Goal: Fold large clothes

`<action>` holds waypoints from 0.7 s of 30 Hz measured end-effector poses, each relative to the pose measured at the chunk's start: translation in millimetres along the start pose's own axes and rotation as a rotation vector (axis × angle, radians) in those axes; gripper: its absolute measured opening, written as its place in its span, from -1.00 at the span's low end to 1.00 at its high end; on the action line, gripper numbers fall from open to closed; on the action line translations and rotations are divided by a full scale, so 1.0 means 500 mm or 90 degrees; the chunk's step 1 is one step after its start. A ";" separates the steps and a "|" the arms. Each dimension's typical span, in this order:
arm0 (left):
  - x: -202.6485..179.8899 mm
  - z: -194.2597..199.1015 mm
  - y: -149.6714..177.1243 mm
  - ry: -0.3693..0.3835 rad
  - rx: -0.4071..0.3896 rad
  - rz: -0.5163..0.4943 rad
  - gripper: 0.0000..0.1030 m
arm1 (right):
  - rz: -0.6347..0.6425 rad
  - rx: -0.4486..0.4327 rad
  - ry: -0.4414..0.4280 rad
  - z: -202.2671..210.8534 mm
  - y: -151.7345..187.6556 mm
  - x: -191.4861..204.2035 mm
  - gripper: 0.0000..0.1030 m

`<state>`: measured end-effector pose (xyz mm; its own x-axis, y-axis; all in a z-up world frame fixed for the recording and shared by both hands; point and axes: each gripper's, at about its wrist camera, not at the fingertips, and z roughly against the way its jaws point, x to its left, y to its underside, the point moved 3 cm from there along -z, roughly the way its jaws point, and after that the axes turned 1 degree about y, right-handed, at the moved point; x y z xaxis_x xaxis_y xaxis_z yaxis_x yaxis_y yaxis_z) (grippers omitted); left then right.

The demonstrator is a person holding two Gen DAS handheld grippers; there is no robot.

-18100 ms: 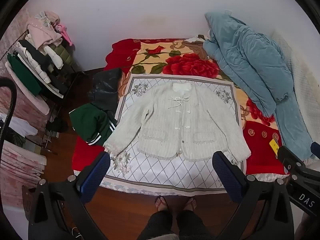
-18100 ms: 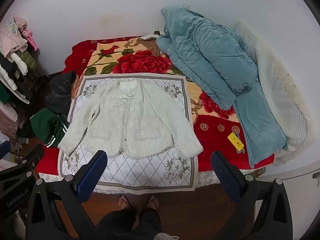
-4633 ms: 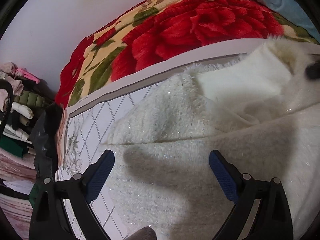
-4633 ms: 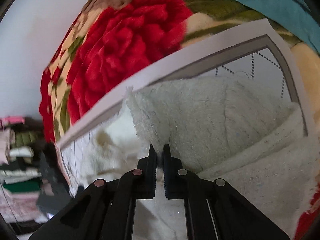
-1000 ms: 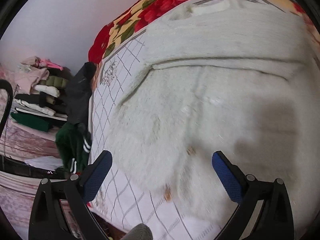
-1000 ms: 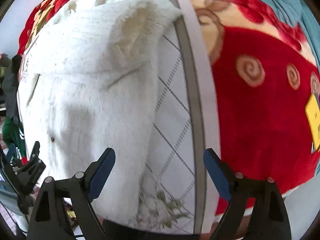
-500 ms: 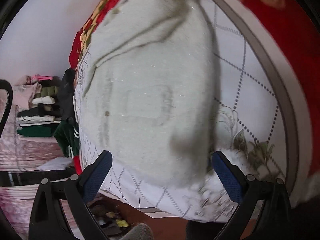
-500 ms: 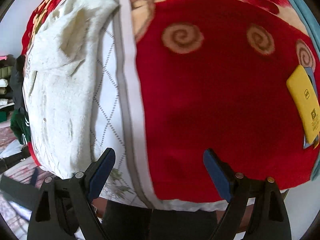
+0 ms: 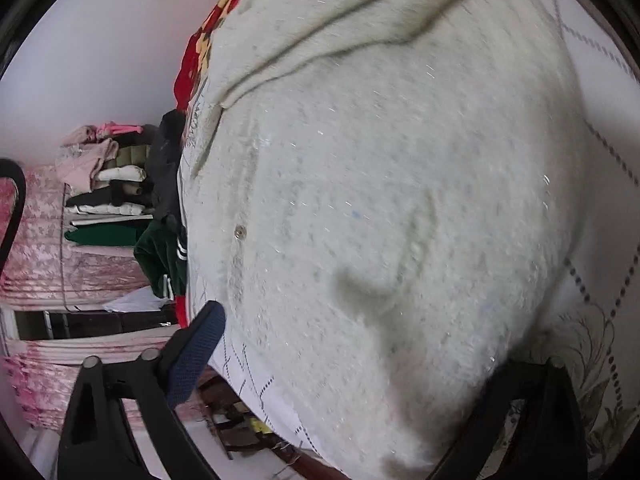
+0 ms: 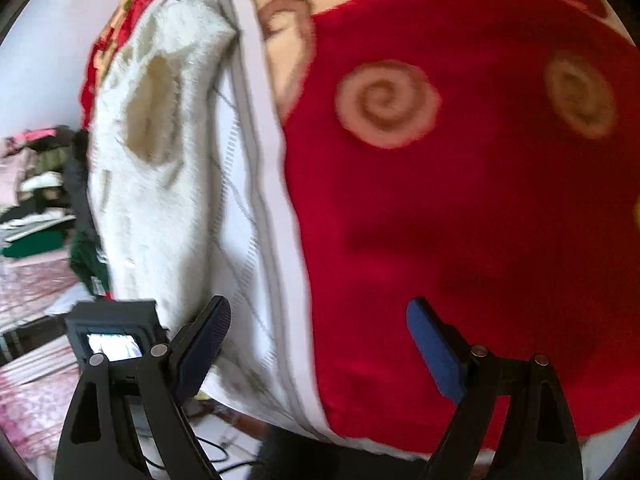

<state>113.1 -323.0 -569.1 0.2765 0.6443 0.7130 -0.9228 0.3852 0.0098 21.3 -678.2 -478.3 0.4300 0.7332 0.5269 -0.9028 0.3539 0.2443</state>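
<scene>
Close up, the cream fuzzy cardigan is lying flat on the white quilted mat spread over the bed, filling most of the left wrist view. Its long axis is running from the near bed edge toward the wall, with the hem end nearest the camera and a folded-over flap crossing the far end. A small button is showing near its left edge. The left gripper is hovering low over the hem with its jaws closing; the fabric is lying between the fingers, though only the blue left pad is visible, the right one being hidden behind the fleece, so contact cannot be told. The right gripper is standing wide, gripping nothing, over the red blanket beside the mat's grey border. Beyond the bed's left side, stacked clothes and a dark green garment are sitting against the wall.
</scene>
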 end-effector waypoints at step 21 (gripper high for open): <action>0.134 0.059 -0.031 0.121 -0.071 0.055 -0.74 | -0.085 -0.013 -0.315 -0.213 -0.261 0.229 -0.51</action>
<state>138.2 -305.4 -501.0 0.2527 0.7872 0.5625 -0.9130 0.3865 -0.1308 189.2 -578.6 -536.7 0.4821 0.3196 0.8157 -0.8378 0.4406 0.3225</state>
